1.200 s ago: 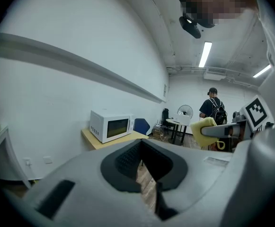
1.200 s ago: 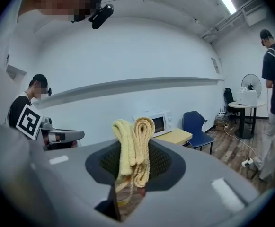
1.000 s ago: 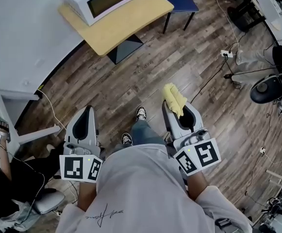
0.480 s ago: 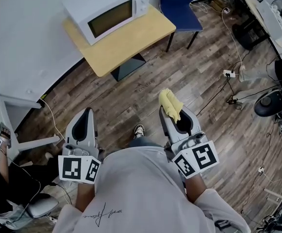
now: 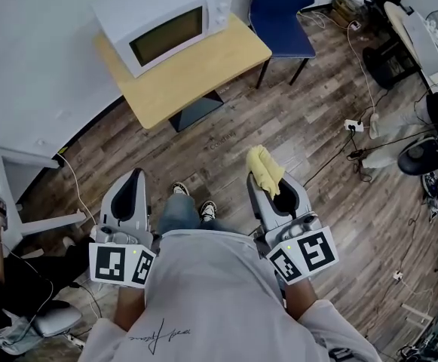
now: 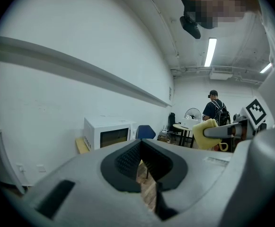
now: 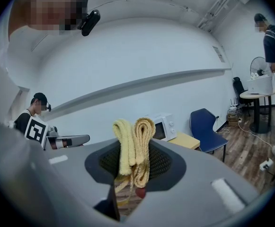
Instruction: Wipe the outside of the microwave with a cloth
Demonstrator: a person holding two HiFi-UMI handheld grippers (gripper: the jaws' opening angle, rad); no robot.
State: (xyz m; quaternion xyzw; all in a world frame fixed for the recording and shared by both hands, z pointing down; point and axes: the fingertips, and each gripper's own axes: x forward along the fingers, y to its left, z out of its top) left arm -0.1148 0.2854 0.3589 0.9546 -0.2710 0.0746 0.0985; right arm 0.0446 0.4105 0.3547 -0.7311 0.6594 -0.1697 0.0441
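1. The person's light shirt [image 5: 211, 292] fills the bottom of the head view, and both shoes [image 5: 192, 202] stand on the wood-plank floor [image 5: 309, 119] between the two grippers.
2. The left gripper [image 5: 133, 175] is held over the floor. Its own view shows its fingers [image 6: 128, 157] pressed together at the tips with nothing between them.
3. The right gripper [image 5: 266, 181] is level with the left one. Its fingers [image 7: 160, 162] pinch a folded yellow cloth [image 5: 264, 167].
4. The cloth's long axis runs along the fingers. It sticks out past the tips and points forward, towards the desk [image 5: 203, 74]. In the right gripper view it shows as two doubled-over bands standing side by side, one paler than the other, with their rounded folds uppermost.
5. The cloth hangs above the floor, well apart from the desk's near edge and not touching the microwave [image 5: 166, 17].
6. The wooden desk stands against the white wall [image 5: 38, 59] on a dark base.
7. The white microwave sits on the desk along its far edge, towards the left corner. Its long axis runs along the desk's length. Its dark-windowed door faces the near edge, with the control panel at the right end. The door is closed.
8. A blue chair [image 5: 283, 10] stands just beside the desk's right edge.
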